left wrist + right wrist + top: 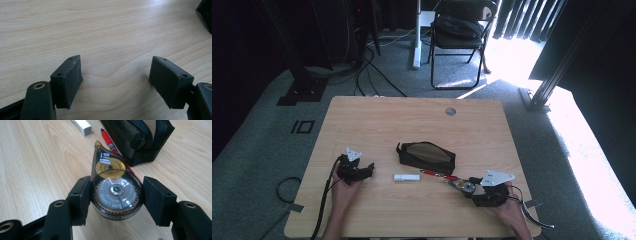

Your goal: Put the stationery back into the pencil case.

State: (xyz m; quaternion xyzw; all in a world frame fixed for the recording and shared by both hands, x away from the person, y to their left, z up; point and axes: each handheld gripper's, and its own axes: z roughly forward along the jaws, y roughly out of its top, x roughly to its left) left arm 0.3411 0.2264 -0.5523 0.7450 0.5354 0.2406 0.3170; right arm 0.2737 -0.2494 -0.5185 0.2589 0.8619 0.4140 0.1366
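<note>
1. Right hand-held gripper, in the high view, sits near the right edge of the surface with its jaws clamped on a correction tape dispenser; a red pen lies just beside it, a white eraser to the left, a dark pencil case farther back; the left hand-held gripper rests at near left.
2. Left gripper view: jaws stand wide apart over bare wood; nothing between them.
3. Right gripper view: both pads press the dispenser's round flanks; it is clear smoky plastic, teardrop-shaped, with a yellow spool, a grey toothed wheel and its tip pointing at the pen; I judge the smooth, curved shell could squirt out or rotate if the squeeze slackens.
</note>
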